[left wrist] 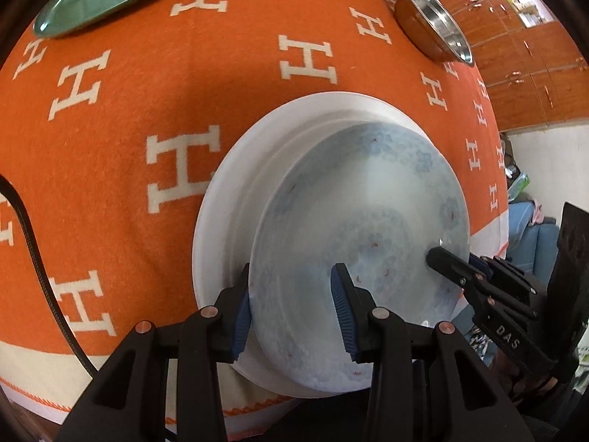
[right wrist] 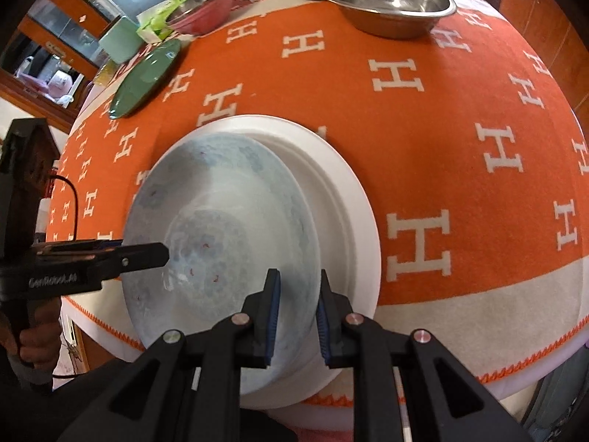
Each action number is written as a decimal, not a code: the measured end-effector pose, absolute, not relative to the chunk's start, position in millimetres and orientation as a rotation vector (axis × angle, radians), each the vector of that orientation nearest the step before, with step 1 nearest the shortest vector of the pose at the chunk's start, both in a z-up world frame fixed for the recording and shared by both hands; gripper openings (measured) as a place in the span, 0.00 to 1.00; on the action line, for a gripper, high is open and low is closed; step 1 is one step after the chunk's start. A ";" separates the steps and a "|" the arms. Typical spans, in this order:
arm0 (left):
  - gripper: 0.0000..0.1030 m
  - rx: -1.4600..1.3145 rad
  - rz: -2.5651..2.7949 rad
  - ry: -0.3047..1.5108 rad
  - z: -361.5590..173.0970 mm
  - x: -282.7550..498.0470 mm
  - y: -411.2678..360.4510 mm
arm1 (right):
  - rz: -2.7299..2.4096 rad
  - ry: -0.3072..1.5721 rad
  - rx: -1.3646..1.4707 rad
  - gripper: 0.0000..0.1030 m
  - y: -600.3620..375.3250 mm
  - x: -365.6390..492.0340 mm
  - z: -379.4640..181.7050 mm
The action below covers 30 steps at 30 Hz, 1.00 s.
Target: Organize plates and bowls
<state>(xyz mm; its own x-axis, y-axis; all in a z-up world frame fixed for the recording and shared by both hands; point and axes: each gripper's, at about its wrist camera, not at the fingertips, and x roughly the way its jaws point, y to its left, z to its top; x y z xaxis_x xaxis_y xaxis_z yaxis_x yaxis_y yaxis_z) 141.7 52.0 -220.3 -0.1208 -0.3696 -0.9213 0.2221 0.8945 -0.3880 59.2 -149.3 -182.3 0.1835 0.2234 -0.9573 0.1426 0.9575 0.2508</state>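
Left tool [left wrist: 291, 309]: fingers straddle the near-left rim of the blue floral plate [left wrist: 360, 243], 1 blue pad outside the edge, 1 over the face; it looks clamped on that rim, though actual contact is hard to confirm.

Right tool [right wrist: 296, 313]: fingers drawn close together across the plate's near-right rim, gripping it. From the left wrist view it reaches in from the right.

Why 2 grips: a judgement, but opposite rim holds keep a wide, shallow dish level while it goes onto a stack.

Where the plate is: directly over the white plate [right wrist: 349, 191], offset toward the near-left so a white crescent shows at the far right. Whether it rests there or hangs just above, the views don't settle.

How it looks: pale blue glaze, cloudy flower clusters, tiny red flecks, glossy centre.

Stack spot: near edge of the worktop, on the orange cloth [left wrist: 221, 66] with white H letters.

Still out there: green plate [right wrist: 145, 77] far left, steel bowl [right wrist: 386, 3] at the back, red bowl [right wrist: 202, 9] beside clutter.

Next call: likely centre it, then let go.
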 end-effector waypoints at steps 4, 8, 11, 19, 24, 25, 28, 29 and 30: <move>0.38 -0.087 -0.509 1.608 -218.7 139.4 49.4 | 0.038 1.413 0.320 0.22 -148.8 60.9 -188.0; 0.39 -0.038 -0.500 1.600 -216.4 136.6 41.9 | 0.026 1.428 0.315 0.28 -146.4 62.0 -188.2; 0.39 -0.002 -0.495 1.592 -215.2 134.5 37.3 | 0.019 1.427 0.309 0.32 -145.2 61.8 -187.4; 0.42 0.025 -0.461 1.590 -209.9 131.5 29.2 | -0.016 1.378 0.273 0.45 -145.8 63.3 -172.3; 0.45 0.042 -0.440 1.560 -190.0 128.4 30.8 | -0.050 1.339 0.243 0.52 -150.5 59.4 -154.5; 0.46 0.032 -0.436 1.549 -185.7 127.5 32.3 | -0.051 1.332 0.244 0.52 -151.6 57.5 -150.7; 0.52 -0.005 -0.434 1.505 -172.3 123.8 36.6 | -0.068 1.297 0.248 0.52 -155.6 51.7 -140.7; 0.56 -0.019 -0.437 1.479 -166.8 121.3 37.1 | -0.075 1.283 0.249 0.52 -156.1 49.3 -137.5; 0.57 -0.029 -0.439 1.456 -162.4 119.0 38.3 | -0.084 1.267 0.248 0.52 -156.9 46.1 -134.2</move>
